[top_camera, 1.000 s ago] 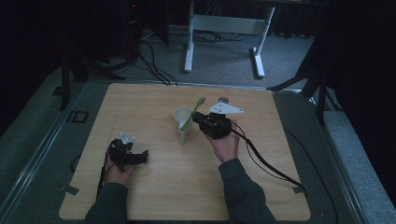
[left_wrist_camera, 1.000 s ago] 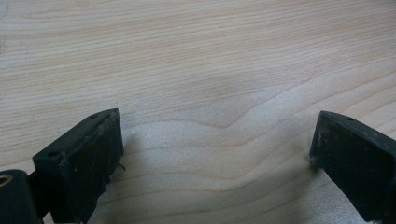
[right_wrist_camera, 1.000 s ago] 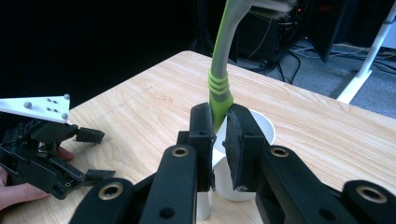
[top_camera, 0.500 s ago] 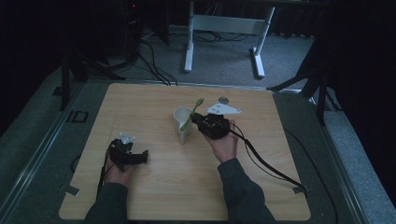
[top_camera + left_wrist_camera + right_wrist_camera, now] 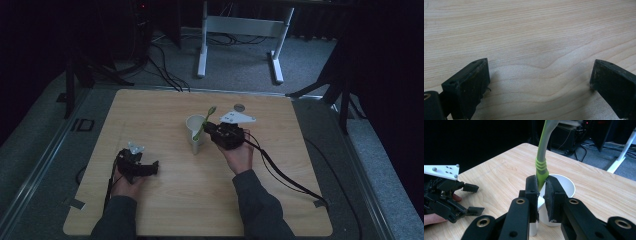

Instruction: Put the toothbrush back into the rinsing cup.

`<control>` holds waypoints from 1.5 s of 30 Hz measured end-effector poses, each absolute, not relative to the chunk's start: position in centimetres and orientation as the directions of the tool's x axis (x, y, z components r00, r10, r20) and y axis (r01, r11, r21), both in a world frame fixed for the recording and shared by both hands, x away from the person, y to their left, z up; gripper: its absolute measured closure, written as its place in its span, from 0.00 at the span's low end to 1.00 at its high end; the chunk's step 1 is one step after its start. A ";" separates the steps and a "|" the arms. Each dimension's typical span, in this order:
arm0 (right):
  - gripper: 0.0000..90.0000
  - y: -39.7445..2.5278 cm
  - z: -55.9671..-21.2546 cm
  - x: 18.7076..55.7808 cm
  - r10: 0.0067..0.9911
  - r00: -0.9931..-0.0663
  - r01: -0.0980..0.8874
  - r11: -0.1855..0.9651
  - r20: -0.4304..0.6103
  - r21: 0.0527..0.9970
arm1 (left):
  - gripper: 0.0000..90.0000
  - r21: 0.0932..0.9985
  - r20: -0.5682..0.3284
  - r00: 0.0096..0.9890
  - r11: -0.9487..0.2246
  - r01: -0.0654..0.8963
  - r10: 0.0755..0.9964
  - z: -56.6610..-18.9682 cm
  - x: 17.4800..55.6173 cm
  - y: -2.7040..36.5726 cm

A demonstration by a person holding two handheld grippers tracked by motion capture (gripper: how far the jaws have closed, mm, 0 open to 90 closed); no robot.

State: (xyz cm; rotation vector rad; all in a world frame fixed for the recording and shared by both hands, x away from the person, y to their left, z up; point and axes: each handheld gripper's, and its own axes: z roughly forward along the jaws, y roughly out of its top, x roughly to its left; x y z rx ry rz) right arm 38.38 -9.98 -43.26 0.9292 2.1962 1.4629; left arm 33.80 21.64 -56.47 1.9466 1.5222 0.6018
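A ribbed green toothbrush (image 5: 541, 167) is clamped between the jaws of the right gripper (image 5: 541, 187) above a round white cup (image 5: 196, 131) at frame centre. The left gripper (image 5: 539, 82), jaws spread wide, is rested at lower left on the pale grained wooden table (image 5: 165, 107), with dark grey floor (image 5: 240, 60) seen beyond.

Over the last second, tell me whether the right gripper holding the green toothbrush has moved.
No. The right gripper, jaws shut on the green toothbrush, sits at the same spot beside the white paper cup in the high view.
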 end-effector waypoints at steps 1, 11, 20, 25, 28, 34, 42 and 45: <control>0.90 -10.0 -43.3 38.4 0.680 -0.729 0.329 0.256 0.072 0.909 | 0.04 0.690 -0.006 0.243 -0.172 0.703 0.970 -56.5 33.8 21.6; 0.90 -9.8 -43.5 38.5 0.675 -0.735 0.326 0.266 0.066 0.907 | 0.04 0.690 -0.006 0.243 -0.172 0.703 0.970 -56.5 33.8 21.6; 0.90 -9.8 -43.5 38.6 0.670 -0.739 0.327 0.266 0.070 0.907 | 0.04 0.690 -0.006 0.243 -0.172 0.703 0.970 -56.5 33.8 21.6; 0.90 -9.8 -43.6 38.6 0.668 -0.740 0.330 0.266 0.074 0.905 | 0.04 0.690 -0.007 0.243 -0.171 0.703 0.970 -56.5 33.8 21.6; 0.90 -9.7 -43.7 38.7 0.668 -0.740 0.332 0.268 0.074 0.905 | 0.04 0.690 -0.007 0.243 -0.171 0.703 0.970 -56.5 33.8 21.6; 0.90 -9.6 -43.8 38.8 0.667 -0.741 0.335 0.268 0.077 0.903 | 0.04 0.690 -0.008 0.243 -0.171 0.703 0.970 -56.5 33.8 21.6; 0.90 -9.5 -44.1 38.9 0.665 -0.742 0.340 0.270 0.080 0.901 | 0.04 0.690 -0.008 0.242 -0.170 0.703 0.970 -56.5 33.8 21.6; 0.90 -9.5 -44.2 38.9 0.664 -0.743 0.341 0.274 0.080 0.899 | 0.04 0.690 -0.009 0.242 -0.170 0.704 0.970 -56.5 33.8 21.6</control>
